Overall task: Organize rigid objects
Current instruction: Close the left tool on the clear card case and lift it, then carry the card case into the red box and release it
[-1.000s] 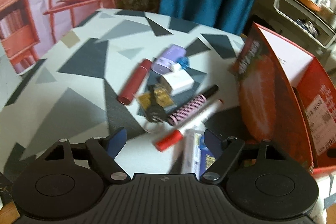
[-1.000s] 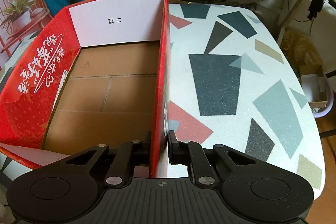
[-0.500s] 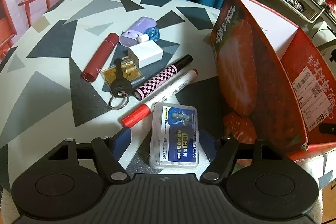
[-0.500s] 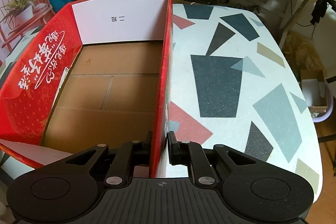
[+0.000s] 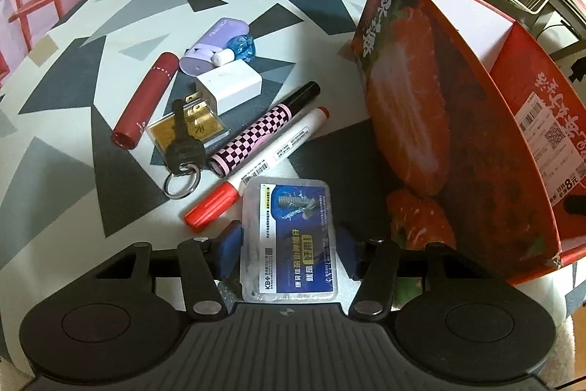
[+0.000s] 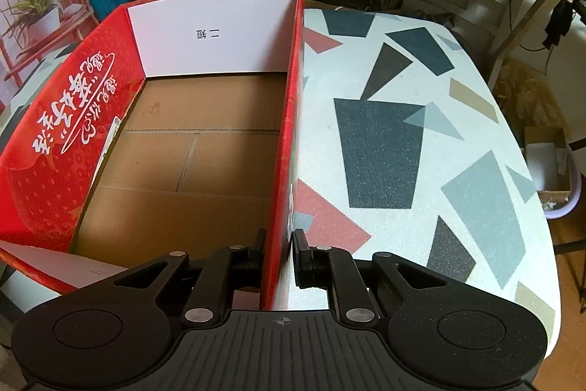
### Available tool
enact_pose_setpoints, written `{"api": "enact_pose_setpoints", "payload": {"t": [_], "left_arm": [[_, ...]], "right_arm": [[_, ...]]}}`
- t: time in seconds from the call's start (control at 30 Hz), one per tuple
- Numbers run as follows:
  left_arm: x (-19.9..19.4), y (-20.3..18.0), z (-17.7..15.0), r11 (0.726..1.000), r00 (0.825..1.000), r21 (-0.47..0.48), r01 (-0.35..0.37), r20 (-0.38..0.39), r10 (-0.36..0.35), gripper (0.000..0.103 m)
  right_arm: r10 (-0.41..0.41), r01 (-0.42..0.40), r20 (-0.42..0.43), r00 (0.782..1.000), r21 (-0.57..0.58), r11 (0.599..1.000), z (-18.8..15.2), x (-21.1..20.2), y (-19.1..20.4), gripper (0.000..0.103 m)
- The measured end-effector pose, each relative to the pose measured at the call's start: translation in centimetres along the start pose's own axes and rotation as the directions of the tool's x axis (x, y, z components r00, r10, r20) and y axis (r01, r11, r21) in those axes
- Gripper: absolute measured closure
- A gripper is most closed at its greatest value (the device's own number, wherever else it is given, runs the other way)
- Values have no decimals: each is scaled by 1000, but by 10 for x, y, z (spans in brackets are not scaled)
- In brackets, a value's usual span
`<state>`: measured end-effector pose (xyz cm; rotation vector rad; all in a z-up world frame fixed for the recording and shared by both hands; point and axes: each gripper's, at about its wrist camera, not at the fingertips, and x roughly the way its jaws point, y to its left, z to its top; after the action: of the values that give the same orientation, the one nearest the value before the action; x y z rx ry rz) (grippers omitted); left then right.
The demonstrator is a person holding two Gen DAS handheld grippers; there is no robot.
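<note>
Your left gripper (image 5: 287, 246) has the clear plastic case (image 5: 289, 240) with the blue label between its blue pads (image 5: 229, 244), low in the middle of the left wrist view. The jaws have just been closing on it, and both pads now sit at the case's long edges; whether they already press, you cannot tell from here. Finish the squeeze evenly on both sides so the flat case does not twist or skate on the table (image 5: 110, 141). Mind the red-capped marker (image 5: 256, 167) touching the case's upper left corner: lift straight up so you do not drag it along. Then carry the case right, over the tall wall of the red box (image 5: 421, 120).

Your right gripper (image 6: 278, 257) is pinching the right-hand wall of the box (image 6: 289, 134), fingers pressed together on the cardboard at the bottom centre of that view. Hold that pinch firm; it steadies the box, whose brown floor is bare.

Compared with a second ago, the left view has come down and forward: the case was only half seen at the bottom edge, and now it fills the gap between much narrower jaws. The right view shows the same grip, with the framing barely shifted.
</note>
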<state>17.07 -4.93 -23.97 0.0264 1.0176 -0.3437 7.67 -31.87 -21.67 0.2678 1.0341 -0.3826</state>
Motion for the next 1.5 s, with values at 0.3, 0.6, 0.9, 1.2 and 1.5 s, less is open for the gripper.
{"api": "enact_pose_setpoints", "payload": {"t": [0.3,0.6,0.9,1.2,1.5], "left_arm": [[2,18,11,999,999,-21,-43,14,43,46],[9,21,20,998,998,5,-64,14,64,46],[-12,13,36,993,996,113,-44,85,35,46],[-56,-23,79,937,956,348,21,268,-121,46],[-56,-88,87,806,927,590,36,282,-247,46]], "right_arm": [[-3,3,1,1000,-3,1000,0,0,1,91],[-3,3,1,1000,-3,1000,0,0,1,91],[-3,3,0,1000,-6,1000,0,0,1,91],[-5,5,-2,1000,-14,1000,1,0,2,91],[-12,12,-11,1000,-31,999,2,0,3,91]]}}
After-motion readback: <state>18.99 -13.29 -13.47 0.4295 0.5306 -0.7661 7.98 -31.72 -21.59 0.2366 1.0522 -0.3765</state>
